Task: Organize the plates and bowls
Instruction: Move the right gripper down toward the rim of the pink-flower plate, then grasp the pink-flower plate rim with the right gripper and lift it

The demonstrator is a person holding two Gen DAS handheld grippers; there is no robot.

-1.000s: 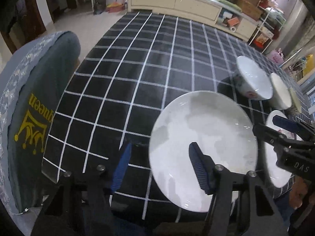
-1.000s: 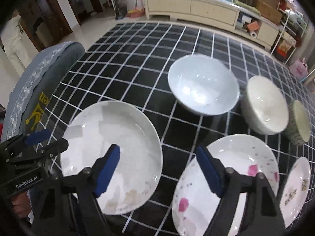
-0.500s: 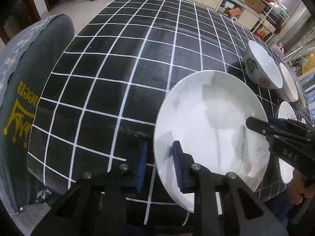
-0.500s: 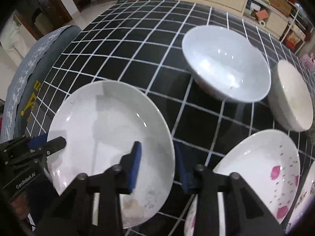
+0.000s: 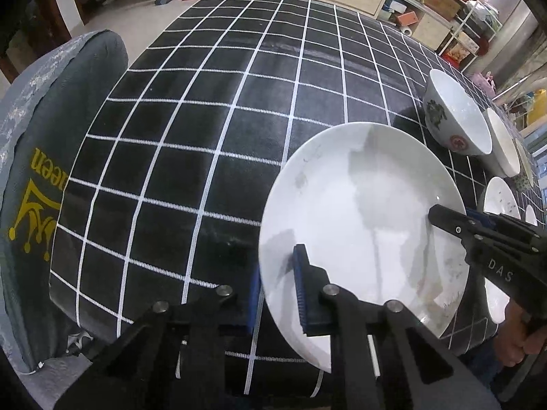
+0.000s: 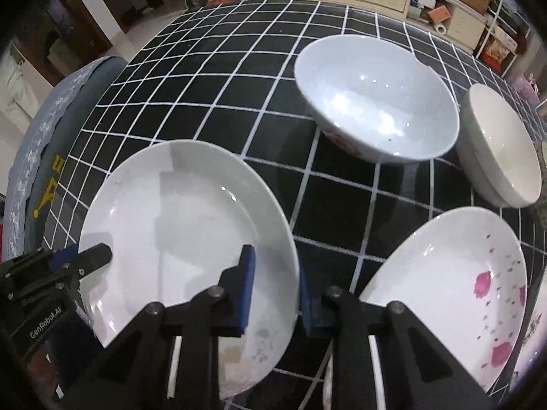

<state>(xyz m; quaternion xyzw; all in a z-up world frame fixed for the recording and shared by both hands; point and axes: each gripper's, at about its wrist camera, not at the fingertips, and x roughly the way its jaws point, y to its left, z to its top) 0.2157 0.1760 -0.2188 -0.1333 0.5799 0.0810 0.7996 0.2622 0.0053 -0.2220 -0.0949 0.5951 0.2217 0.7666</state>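
Black grid tbl [image 5: 212, 109]: plates [image 6: 444, 273], bowls [image 6: 376, 99] on top.

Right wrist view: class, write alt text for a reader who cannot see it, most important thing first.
The right gripper clamps the right rim of a plain white plate on a black grid tablecloth, while the left gripper grips its opposite rim. Beyond it stand a large white bowl and a cream bowl; a pink-flowered plate lies at right.

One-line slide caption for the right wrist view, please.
Right tongs and left tongs pinch opposite rims of the plain white round plate on the black grid-patterned tablecloth.
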